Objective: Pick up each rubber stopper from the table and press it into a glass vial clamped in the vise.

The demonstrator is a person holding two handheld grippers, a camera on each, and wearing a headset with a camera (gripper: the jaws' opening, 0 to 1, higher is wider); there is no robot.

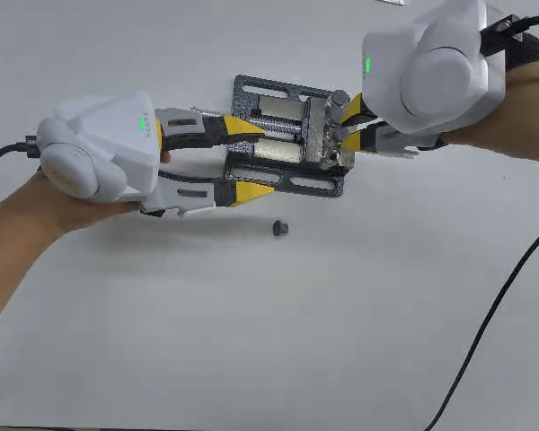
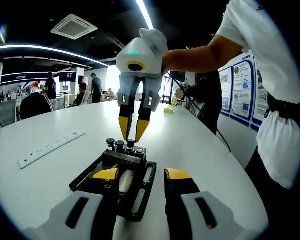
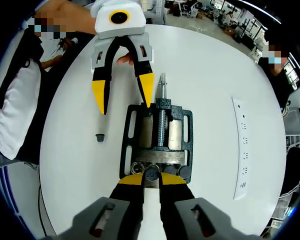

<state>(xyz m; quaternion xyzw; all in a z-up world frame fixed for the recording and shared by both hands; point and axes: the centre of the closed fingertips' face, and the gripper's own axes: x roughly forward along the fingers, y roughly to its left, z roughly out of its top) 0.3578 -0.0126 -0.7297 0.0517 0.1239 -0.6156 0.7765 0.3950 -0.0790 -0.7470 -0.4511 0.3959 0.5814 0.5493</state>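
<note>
A black vise (image 1: 287, 135) lies on the white table (image 1: 251, 341) and clamps a row of glass vials (image 1: 334, 135). My right gripper (image 1: 349, 126) comes in from the right, shut on a dark rubber stopper (image 3: 151, 174) that sits on one vial. Two neighbouring vials carry stoppers (image 3: 169, 171), and one vial mouth (image 3: 136, 167) stands uncovered. My left gripper (image 1: 251, 159) is open at the vise's left end, one jaw over the screw (image 3: 162, 115) and the other along the front edge. A loose stopper (image 1: 280, 228) lies on the table in front of the vise.
A white power strip (image 2: 50, 148) lies on the table beyond the vise. A black cable (image 1: 494, 305) runs across the table's right side. The person's body stands close at the table edge, and other people sit far back in the room.
</note>
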